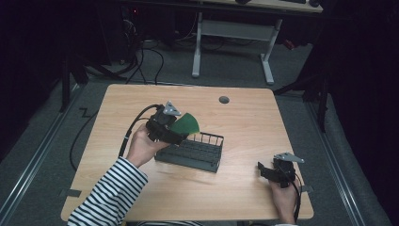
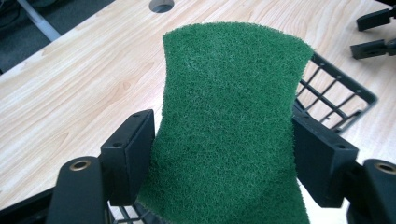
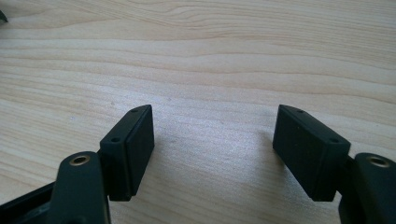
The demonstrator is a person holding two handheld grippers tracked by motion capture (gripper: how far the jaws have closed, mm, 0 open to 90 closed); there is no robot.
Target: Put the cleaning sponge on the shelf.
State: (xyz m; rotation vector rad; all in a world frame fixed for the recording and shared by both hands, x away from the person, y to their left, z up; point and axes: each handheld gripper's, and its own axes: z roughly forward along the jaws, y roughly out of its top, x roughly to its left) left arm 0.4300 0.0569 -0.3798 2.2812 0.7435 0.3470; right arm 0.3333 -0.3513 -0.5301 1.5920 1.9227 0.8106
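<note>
So the left gripper (image 1: 181, 128) had a green scouring pad (image 1: 185, 125) pinched by its two side edges, jaws spread wide around it, and the pad was bowed a bit between the pads. In the left gripper view the scouring pad (image 2: 229, 126) stood up in front of the camera and covered most of the black wire rack (image 2: 341, 100) behind it. From the high view the pad hung just over the rack's (image 1: 207, 157) near-left corner, above its rim, not resting inside. The rack itself sat roughly mid-worktop (image 1: 244, 113), and the person's left hand (image 1: 141, 147), in a striped sleeve, was right beside the rack's left end. The right gripper (image 1: 266, 169) was well off to the right of the rack, near the worktop's front edge, resting low with the right hand (image 1: 284, 200) behind it. Its jaws were wide apart with nothing between them, just bare wood grain in the right gripper view (image 3: 212, 144). A grey cable grommet (image 1: 224, 100) sat on the worktop beyond the rack.
</note>
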